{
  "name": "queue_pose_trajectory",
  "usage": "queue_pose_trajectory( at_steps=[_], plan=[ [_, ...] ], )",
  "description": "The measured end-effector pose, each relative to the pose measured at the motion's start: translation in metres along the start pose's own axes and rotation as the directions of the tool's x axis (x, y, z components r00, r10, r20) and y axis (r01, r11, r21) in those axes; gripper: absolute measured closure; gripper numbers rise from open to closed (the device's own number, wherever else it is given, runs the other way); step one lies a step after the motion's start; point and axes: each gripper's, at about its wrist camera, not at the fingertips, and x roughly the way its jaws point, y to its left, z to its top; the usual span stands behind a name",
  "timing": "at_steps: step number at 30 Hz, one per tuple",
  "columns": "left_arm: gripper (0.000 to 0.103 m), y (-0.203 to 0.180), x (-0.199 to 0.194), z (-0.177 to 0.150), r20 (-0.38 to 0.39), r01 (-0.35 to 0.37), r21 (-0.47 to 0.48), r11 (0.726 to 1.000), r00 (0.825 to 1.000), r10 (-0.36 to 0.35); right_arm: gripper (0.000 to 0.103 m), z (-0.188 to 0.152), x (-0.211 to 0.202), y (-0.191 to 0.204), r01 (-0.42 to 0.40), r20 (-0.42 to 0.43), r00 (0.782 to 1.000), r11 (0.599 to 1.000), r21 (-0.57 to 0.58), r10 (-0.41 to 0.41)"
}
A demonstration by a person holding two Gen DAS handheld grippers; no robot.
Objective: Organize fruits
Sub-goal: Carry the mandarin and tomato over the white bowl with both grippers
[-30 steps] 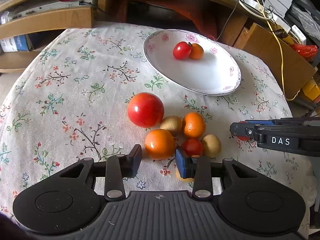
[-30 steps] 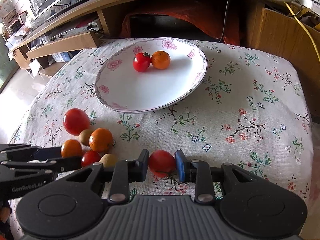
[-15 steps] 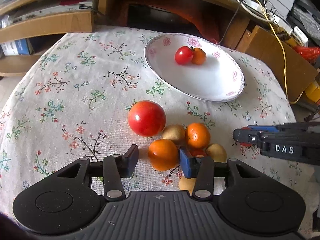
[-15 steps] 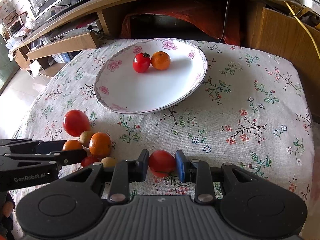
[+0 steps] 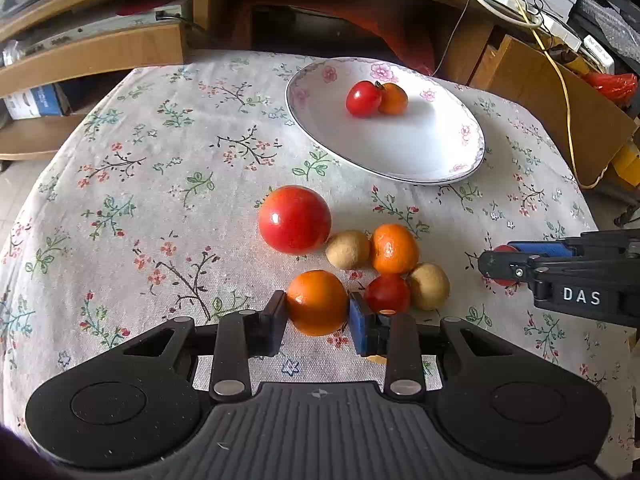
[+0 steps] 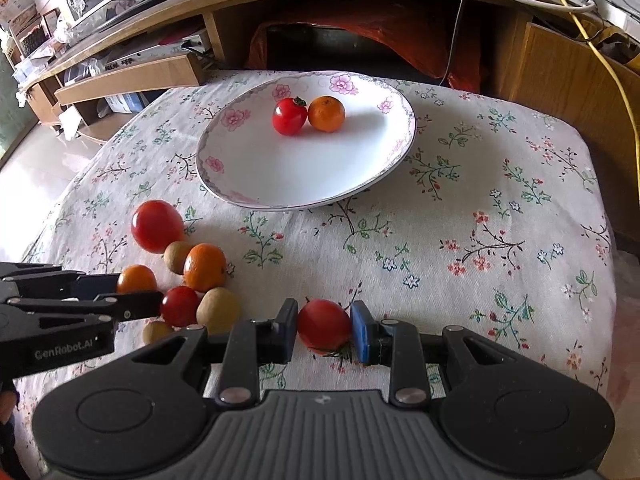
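Fruits counted: two on the plate (image 6: 248, 184), one orange (image 5: 317, 302) just closed on by the left hand-held gripper (image 5: 317, 316), one tomato (image 6: 323, 325) clamped by the right hand-held gripper (image 6: 324, 330).

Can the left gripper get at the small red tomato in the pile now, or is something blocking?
Probably not yet: the left gripper has just closed on an orange, and the small red tomato sits outside its blue right finger.

1. White floral-rimmed plate (image 6: 248, 196) sits toward the far side of the flower-print tablecloth (image 6: 460, 240); a small red tomato (image 6: 289, 116) and a small orange mandarin (image 6: 326, 113) lie on it, touching.
2. Nearer, left of the plate: a cluster of loose fruit (image 5: 356, 256).
3. Wooden shelving (image 6: 132, 72) stands behind the table.
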Motion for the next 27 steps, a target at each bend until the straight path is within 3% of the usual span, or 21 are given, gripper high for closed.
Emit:
queue_pose_trajectory(
  at_steps=[27],
  plan=[
    [0.063, -0.016, -0.018, 0.016, 0.059, 0.031, 0.043, 0.999, 0.998, -0.033, 0.074, 0.012, -0.016, 0.021, -0.014, 0.044, 0.999, 1.0, -0.021, 0.015]
  ],
)
